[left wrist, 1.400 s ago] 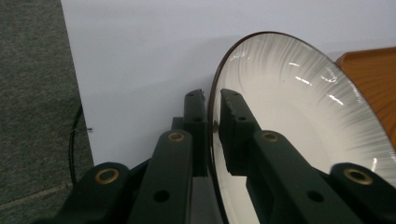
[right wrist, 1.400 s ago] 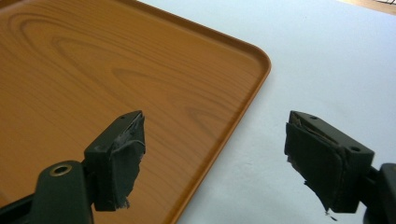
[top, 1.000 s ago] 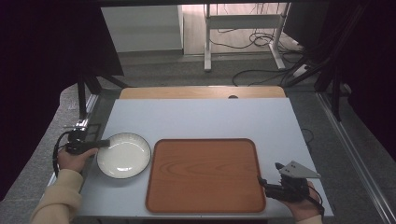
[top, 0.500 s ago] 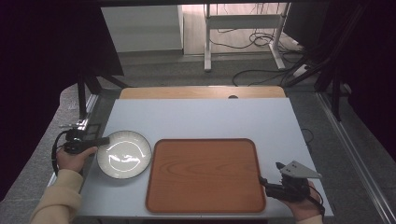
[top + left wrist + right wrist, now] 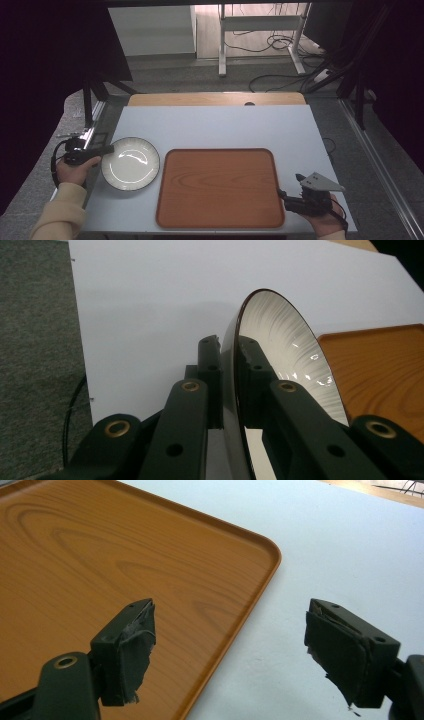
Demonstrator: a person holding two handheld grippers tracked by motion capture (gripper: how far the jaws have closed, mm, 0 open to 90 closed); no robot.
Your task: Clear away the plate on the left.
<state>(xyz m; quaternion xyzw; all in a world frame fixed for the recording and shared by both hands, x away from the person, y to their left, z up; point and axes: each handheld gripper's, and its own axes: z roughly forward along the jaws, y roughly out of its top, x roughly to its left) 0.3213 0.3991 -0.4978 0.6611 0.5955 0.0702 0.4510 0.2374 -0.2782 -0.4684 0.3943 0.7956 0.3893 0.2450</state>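
Left tongs (image 5: 106,149) on white plate (image 5: 131,164) beside wooden tray (image 5: 218,186).

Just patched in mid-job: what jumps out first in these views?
The big wooden tray dominates the table's near middle, bare. Left of it, the left hand-held gripper is clamped on the rim of the white ribbed plate. The right hand-held gripper hangs open at the tray's near right corner.

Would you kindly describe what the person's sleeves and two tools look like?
Both forearms wear cream sleeves. The left tool is black, with brass-ringed holes along its jaw arms and a black cable looping behind it. The right tool is also black, carries a grey three-cornered plate on top, and has worn, frayed black pads.
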